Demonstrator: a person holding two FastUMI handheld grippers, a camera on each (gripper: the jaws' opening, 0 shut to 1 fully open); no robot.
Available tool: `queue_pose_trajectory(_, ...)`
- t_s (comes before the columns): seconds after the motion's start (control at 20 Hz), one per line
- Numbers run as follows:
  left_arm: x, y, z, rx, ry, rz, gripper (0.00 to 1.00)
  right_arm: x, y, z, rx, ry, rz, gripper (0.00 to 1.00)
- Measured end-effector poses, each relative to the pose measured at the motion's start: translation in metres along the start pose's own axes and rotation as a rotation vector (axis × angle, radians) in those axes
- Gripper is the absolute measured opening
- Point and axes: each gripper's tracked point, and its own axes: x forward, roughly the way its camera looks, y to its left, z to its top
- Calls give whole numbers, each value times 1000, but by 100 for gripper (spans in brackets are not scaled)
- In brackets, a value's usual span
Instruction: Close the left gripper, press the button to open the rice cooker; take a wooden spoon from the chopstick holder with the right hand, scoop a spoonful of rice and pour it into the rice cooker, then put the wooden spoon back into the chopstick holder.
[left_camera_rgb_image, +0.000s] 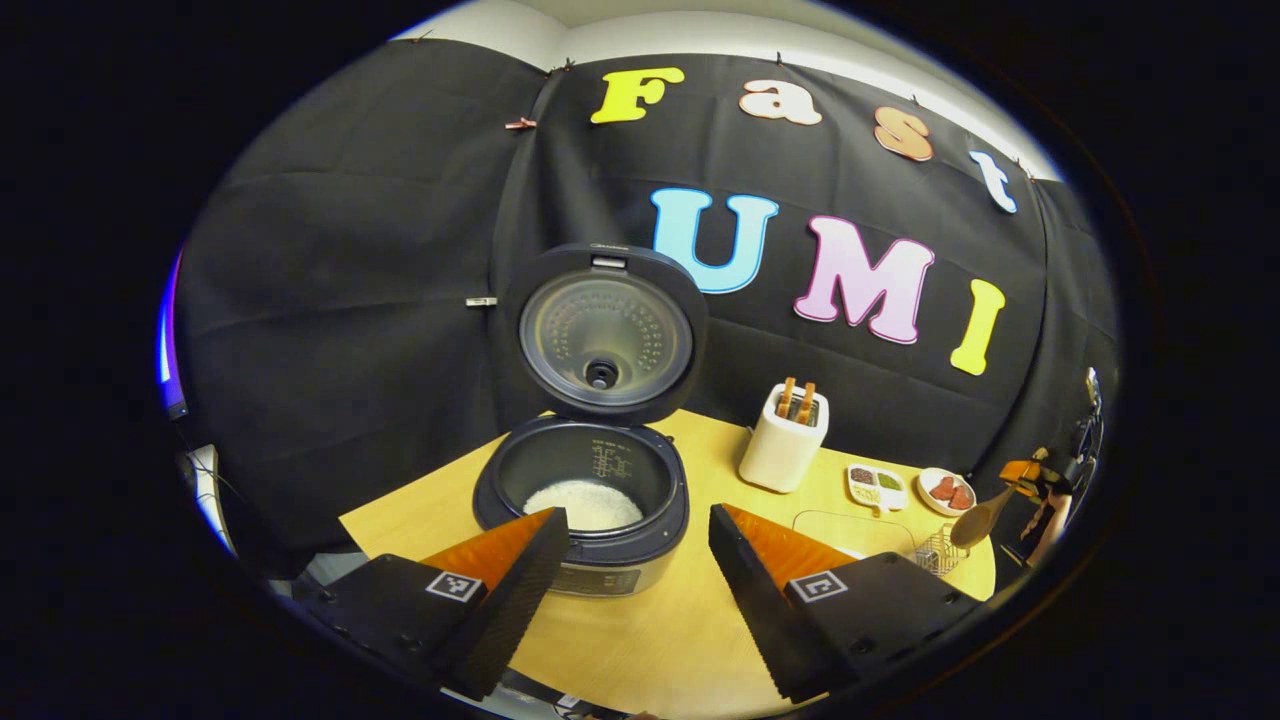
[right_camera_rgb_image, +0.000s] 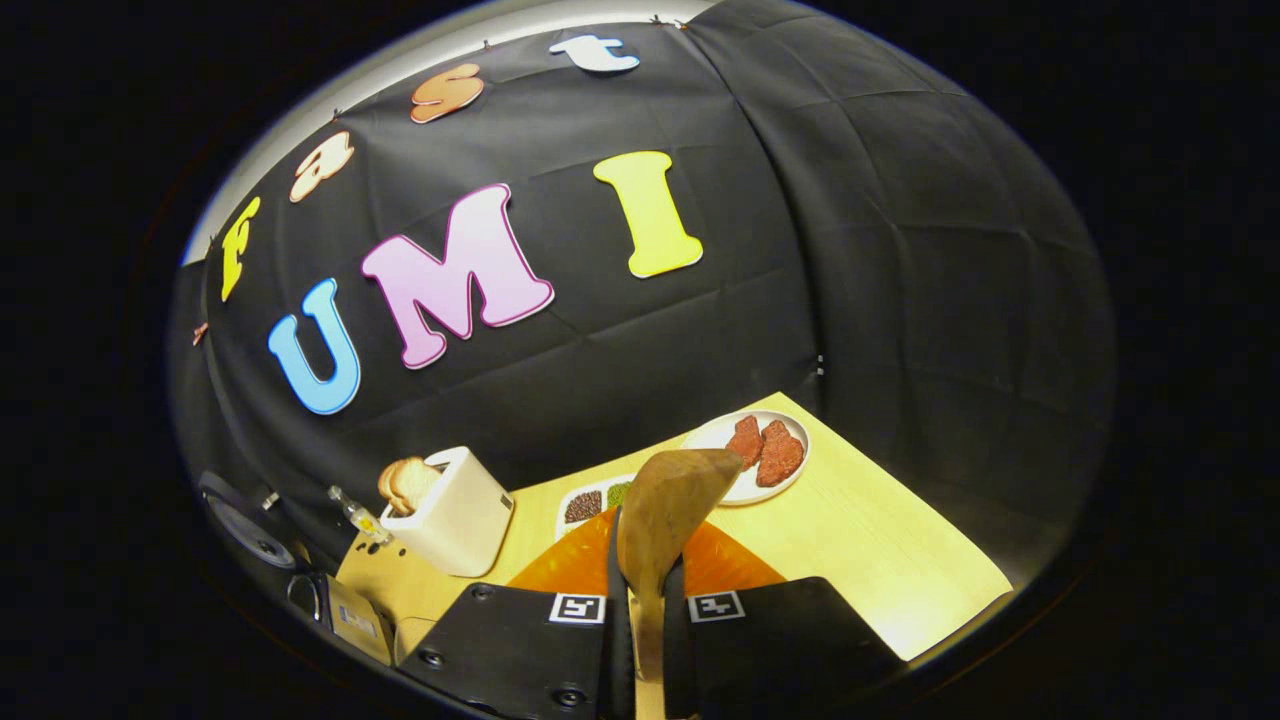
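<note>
Rice cooker (left_camera_rgb_image: 585, 500) lid opened, rice inside | left gripper (left_camera_rgb_image: 635, 560) spread | wooden spoon (right_camera_rgb_image: 665, 510) pinched by right gripper (right_camera_rgb_image: 640, 620) near table's right edge | return to chopstick holder (left_camera_rgb_image: 938, 550) judged outstanding.

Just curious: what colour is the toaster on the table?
Cream-white toaster, best seen in the right gripper view.

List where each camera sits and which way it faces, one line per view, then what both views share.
Left gripper view: rides the left gripper, fingers apart, facing the open rice cooker with rice inside.
Right gripper view: rides the right gripper, fingers clamped on the wooden spoon, facing the plate at the table's far corner.
Shared: the toaster, the divided dish, plate and table; the left gripper view also shows the spoon at its right edge.
</note>
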Motion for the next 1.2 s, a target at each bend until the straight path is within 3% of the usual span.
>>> queue_pose_trajectory(0.4, 0, 5, 47, 34, -111, 73, 95, 37, -11, -51, -20, 96, -44, 16)
queue_pose_trajectory(0.65, 17, 30, 107, 111, -242, 135, 95, 28, -15, -77, -4, 147, -76, 18)
queue_pose_trajectory(0.8, 27, 30, 144, 160, -333, 111, 95, 14, -14, -73, -22, 131, -89, 23)
queue_pose_trajectory(1.0, 51, 30, 180, 143, -405, 53, 95, -17, -30, -75, -45, 142, -168, 100)
queue_pose_trajectory(1.2, 87, 28, 207, 184, -461, -7, 95, -77, -40, -76, -49, 105, -230, 99)
